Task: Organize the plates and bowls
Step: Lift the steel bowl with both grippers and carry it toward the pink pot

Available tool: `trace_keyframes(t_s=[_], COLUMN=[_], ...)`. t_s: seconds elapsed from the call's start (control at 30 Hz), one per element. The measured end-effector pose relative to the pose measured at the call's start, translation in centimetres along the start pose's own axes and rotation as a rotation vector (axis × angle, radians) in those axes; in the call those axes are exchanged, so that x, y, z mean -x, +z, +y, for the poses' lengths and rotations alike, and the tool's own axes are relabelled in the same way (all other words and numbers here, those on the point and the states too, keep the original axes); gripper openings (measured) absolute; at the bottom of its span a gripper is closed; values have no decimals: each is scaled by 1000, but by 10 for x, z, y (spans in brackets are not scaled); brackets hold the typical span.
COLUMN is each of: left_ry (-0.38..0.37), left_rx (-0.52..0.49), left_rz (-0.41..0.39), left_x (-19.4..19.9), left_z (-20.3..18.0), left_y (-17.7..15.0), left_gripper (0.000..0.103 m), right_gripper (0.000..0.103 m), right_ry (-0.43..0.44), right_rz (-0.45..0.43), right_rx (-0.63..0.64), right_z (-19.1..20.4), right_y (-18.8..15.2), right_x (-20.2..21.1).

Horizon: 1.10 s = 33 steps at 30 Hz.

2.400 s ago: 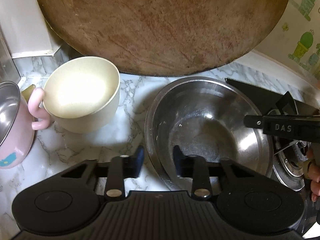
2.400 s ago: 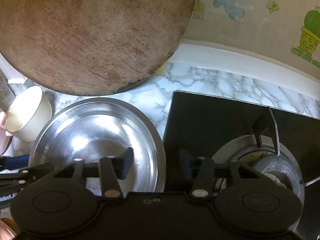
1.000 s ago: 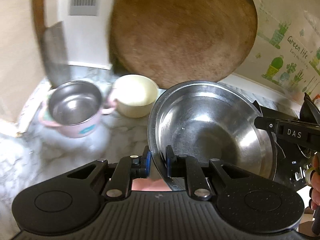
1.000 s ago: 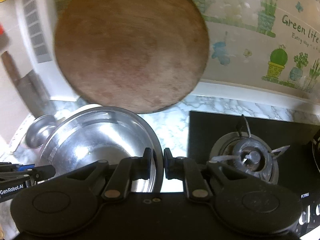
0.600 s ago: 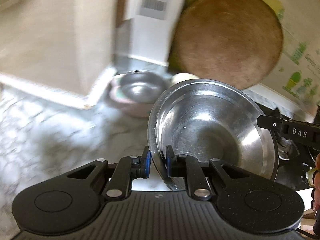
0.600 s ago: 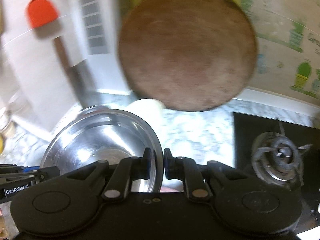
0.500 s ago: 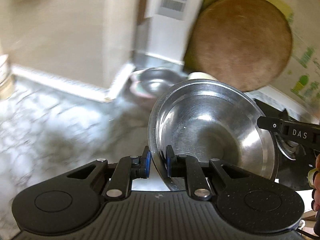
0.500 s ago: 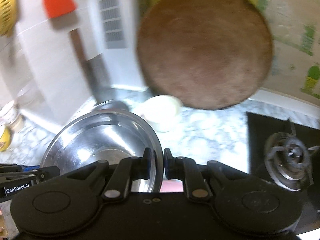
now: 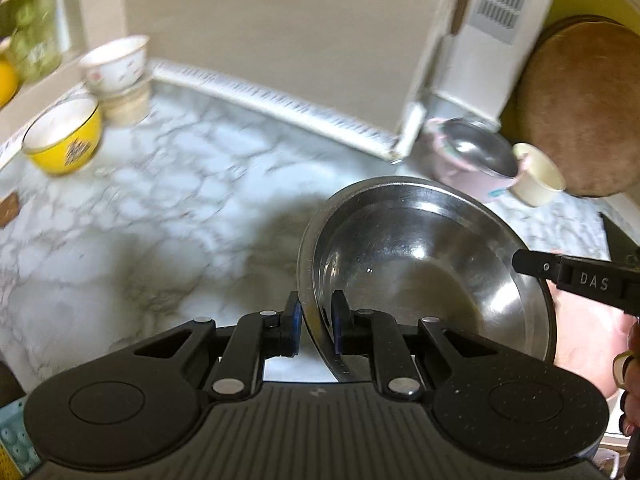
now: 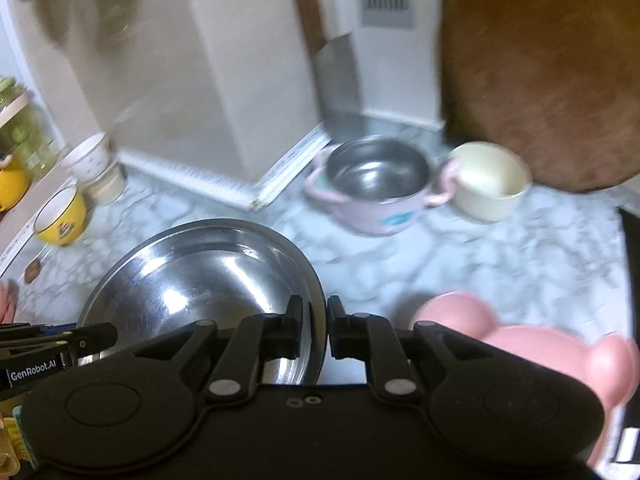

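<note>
A large steel bowl (image 9: 424,264) (image 10: 208,276) hangs above the marble counter, held on two sides. My left gripper (image 9: 316,320) is shut on its near-left rim, and my right gripper (image 10: 318,326) is shut on its right rim. The right gripper's black arm reaches into the left wrist view at the bowl's far edge. Behind stand a pink pot (image 10: 376,184) with a steel inside and a cream cup (image 10: 488,184). At the far left sit a yellow bowl (image 9: 64,136) (image 10: 62,212) and stacked white bowls (image 9: 120,72).
A round wooden board (image 10: 548,80) leans on the back wall. A white appliance (image 9: 280,40) with a vent stands at the back, a cleaver beside it. A pink bear-shaped plate (image 10: 560,348) lies low right. The black hob's edge (image 10: 632,260) shows far right.
Both grippers closed on the steel bowl's rim, lifted it off the counter by the hob and carried it leftward; the yellow and white bowls have come into view.
</note>
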<state>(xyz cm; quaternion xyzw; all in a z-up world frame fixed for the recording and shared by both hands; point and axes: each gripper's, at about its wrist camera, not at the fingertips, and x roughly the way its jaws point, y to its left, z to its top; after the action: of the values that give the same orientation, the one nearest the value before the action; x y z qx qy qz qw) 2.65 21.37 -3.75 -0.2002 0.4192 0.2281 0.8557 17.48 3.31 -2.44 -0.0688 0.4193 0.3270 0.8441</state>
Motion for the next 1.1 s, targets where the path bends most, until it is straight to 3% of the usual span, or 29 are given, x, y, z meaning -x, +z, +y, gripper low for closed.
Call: trace_keyframes(t_s=[0.33, 1.1], left_ry=[60, 55], left_rx=[28, 76], left_rz=[13, 21], left_x=[-33, -45], left_z=[35, 52], left_y=[-13, -17], left_gripper=[14, 14], right_gripper=[15, 15], right_ry=[30, 20], right_rz=[72, 50], right_rx=[16, 48], right_z=[29, 47], right_y=[-18, -18], right_x=[-59, -72])
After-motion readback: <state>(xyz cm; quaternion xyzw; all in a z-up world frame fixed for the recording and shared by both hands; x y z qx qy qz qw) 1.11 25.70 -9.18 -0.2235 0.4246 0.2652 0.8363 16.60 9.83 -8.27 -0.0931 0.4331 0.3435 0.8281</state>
